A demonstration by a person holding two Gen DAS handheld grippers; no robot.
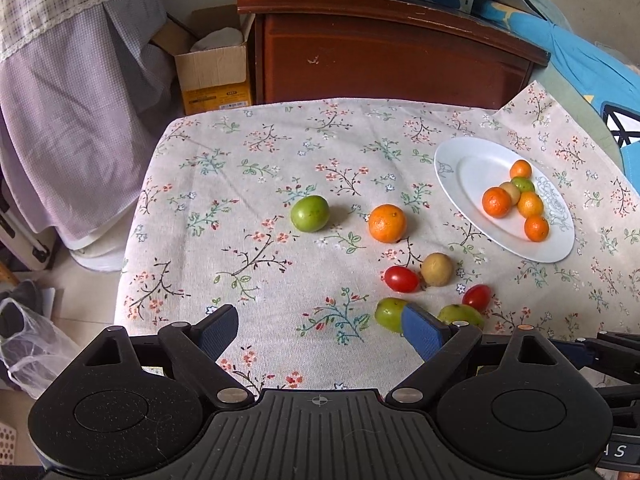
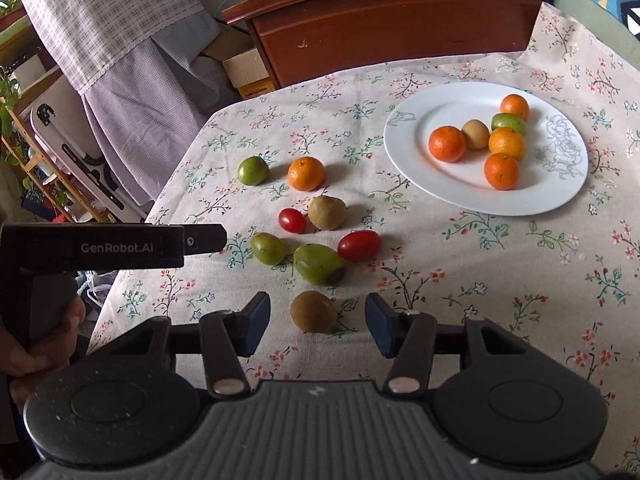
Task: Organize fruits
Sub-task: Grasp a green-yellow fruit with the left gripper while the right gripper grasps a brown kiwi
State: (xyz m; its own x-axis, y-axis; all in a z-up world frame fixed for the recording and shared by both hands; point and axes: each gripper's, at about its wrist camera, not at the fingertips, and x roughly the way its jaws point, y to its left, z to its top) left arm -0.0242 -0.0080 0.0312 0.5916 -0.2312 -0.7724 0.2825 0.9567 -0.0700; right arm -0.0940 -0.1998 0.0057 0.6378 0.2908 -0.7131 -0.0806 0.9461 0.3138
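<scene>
A white plate (image 2: 408, 136) at the right holds several small oranges, a green fruit and a brown one; it also shows in the left wrist view (image 1: 452, 164). Loose on the floral cloth lie a green fruit (image 2: 253, 170), an orange (image 2: 306, 173), a brown fruit (image 2: 327, 212), two red tomatoes (image 2: 292, 220) (image 2: 359, 245), two green fruits (image 2: 267, 248) (image 2: 319, 263) and a brown kiwi (image 2: 313, 311). My right gripper (image 2: 316, 322) is open with the kiwi between its fingers, untouched. My left gripper (image 1: 320, 330) is open and empty over the cloth, left of the fruit cluster.
A dark wooden cabinet (image 1: 384, 52) stands behind the table with boxes on top. A cardboard box (image 1: 212, 68) sits on the floor at the left. Purple checked fabric (image 1: 72, 92) hangs at the left. The table's left edge (image 1: 132, 220) drops to the floor.
</scene>
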